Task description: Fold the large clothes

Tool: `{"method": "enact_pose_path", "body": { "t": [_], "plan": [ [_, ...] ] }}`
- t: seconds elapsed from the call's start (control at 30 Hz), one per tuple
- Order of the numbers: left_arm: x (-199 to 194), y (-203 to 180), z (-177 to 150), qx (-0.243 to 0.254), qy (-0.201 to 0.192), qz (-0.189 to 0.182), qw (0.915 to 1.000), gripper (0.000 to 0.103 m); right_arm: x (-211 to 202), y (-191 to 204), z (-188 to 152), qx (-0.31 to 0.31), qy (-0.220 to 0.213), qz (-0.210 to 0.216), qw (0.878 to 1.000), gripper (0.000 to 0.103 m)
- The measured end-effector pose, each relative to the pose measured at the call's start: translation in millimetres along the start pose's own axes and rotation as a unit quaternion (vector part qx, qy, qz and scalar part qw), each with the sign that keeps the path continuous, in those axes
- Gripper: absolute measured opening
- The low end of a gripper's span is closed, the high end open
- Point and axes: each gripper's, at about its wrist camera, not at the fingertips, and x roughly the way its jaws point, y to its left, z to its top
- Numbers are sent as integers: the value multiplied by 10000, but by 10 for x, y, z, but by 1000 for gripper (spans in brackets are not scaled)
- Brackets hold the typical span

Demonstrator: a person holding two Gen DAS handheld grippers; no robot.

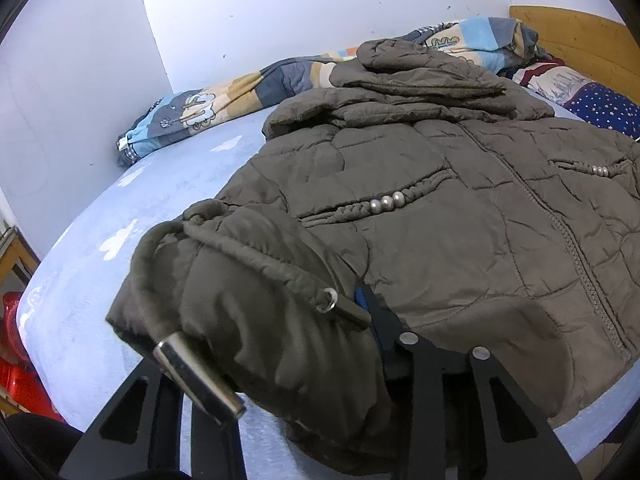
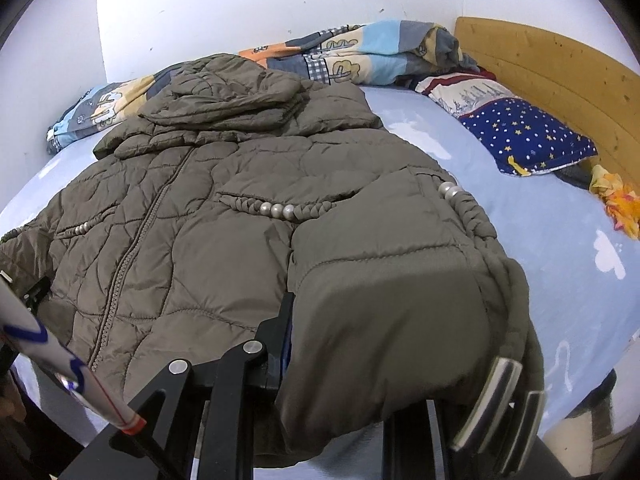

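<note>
Both of your grippers are clamped on the bottom corners of the padded jacket point(image 1: 440, 184), which lies front-up and zipped on the blue bed sheet point(image 1: 120, 216): the left gripper point(image 1: 320, 344) pinches the hem corner by the belt loop, the right gripper point(image 2: 360, 344) the opposite corner beside the buckle point(image 2: 496, 400). You look to be starting the first fold, with both tools tilted down toward the bed. Next, I judge, raise both corners evenly and carry them toward the hood point(image 2: 224, 92) without letting the slick fabric slide out.

Evenly, softly lit from overhead; pale white wall point(image 1: 280, 20) nearly blown out. Strong fisheye bending with black corners. Soft shadow under the quilted olive-brown padded jacket point(image 2: 224, 216); nearest fabric slightly blurred.
</note>
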Motion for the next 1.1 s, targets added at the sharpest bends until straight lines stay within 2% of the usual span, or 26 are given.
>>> {"method": "enact_pose_path", "body": {
  "t": [0.37,0.67,0.83,1.1],
  "plan": [
    [-89,0,14,91,-128,8,9999,29,-152,15,8,-103,-235,-76,9996,23],
    [-299,126,89,-34,-307,-115,9995,27,-382,-82,23,114,-447,126,9989,22],
    [-422,247,186,-222,-345,-257,9988,27,-514,-132,28,185,-553,227,9980,22],
    [-626,406,373,-244,-536,-381,9975,27,-741,-213,79,261,-732,408,9961,22]
  ]
}}
